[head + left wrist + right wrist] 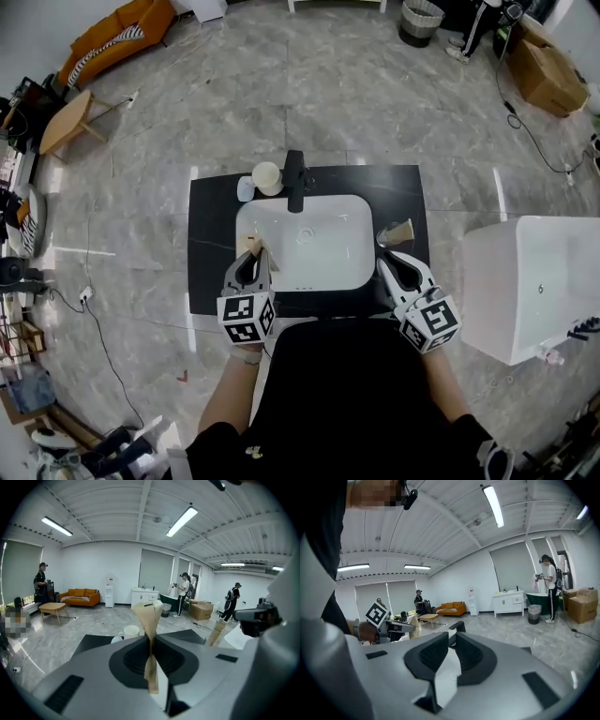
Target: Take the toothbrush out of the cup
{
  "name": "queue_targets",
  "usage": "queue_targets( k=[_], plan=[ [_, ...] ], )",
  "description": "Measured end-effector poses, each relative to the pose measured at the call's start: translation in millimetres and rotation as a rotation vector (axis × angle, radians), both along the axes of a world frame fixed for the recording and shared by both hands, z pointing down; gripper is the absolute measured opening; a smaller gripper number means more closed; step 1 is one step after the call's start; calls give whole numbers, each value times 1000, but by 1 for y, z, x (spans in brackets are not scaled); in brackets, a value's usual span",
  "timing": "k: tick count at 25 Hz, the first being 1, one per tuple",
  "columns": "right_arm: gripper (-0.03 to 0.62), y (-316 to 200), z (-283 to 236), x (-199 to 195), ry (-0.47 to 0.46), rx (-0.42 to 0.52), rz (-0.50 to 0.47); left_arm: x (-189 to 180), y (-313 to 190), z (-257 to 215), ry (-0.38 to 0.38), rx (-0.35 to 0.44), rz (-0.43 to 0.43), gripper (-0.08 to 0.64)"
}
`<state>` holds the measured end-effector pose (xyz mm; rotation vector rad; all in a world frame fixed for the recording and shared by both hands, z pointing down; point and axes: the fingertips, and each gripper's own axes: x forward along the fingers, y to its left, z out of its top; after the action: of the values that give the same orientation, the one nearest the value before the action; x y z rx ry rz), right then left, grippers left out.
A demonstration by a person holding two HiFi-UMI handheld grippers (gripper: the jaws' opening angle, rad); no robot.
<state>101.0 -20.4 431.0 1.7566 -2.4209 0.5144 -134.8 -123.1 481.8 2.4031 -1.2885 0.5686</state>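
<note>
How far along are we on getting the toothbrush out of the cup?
Done: nothing I can confirm; no toothbrush shows anywhere. In hand: the left gripper is shut on a tan strip, the right gripper on a tan scrap, one at each side of the sink. Left: the cup stands by the faucet, neither gripper near it, its contents unclear.

L hand-held gripper (254, 261): at sink (360, 274) front-left corner, jaws clamped on tan strip (149, 620).
R hand-held gripper (390, 264): sink's front-right, jaws together.
</note>
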Motion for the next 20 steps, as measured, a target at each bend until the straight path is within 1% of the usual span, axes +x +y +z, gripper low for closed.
queue_targets(
  k=[7, 10, 14, 17, 20],
  plan=[
    [64, -10, 7, -8, -16, -8, -46, 0, 12, 7, 2, -33, -17, 43],
    [64, -12, 7, -6, -18, -6, -48, 1, 14, 8, 0, -42, -21, 43],
    [64, -14, 5, 17, -10, 2, 16, 3, 18, 10, -9, -58, -28, 43],
    [64, -11, 8, 44, -7, 0, 79, 5, 22, 12, -27, -69, -33, 43],
    [72, -2, 17, 74, 10, -25, 141, 7, 24, 13, -44, -73, -35, 43]
  ],
)
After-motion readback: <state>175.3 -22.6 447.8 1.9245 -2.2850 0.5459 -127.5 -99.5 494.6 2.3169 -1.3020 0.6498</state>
